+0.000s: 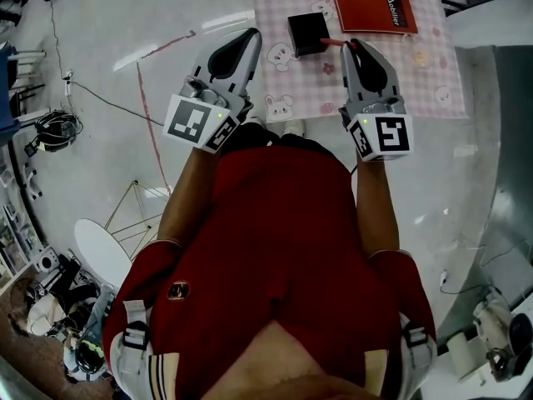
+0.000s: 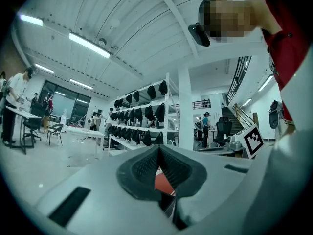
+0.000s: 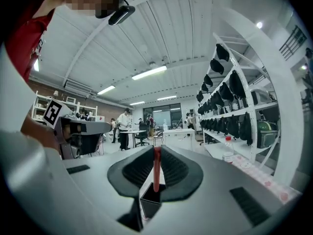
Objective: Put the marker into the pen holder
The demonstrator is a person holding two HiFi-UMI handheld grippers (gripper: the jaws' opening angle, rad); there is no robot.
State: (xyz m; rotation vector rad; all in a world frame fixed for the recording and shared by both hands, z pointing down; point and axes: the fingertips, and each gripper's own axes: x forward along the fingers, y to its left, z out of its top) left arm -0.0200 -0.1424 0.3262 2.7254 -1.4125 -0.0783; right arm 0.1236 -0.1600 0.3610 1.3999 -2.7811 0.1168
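Right gripper view shows the marker [image 3: 156,166] pinched between the right tool's [image 3: 156,148] jaws, its free end lined up with the open mouth of the black pen holder [image 3: 149,205]. To do this step well, I would centre the tip over that opening and sink it well inside before loosening, so it cannot catch the rim. Head view adds the layout: the holder stands on the table's pink checked cloth [image 1: 283,98], left of a red booklet [image 1: 373,7], with the left tool [image 1: 248,40] pressed together, empty, at the cloth's left edge.
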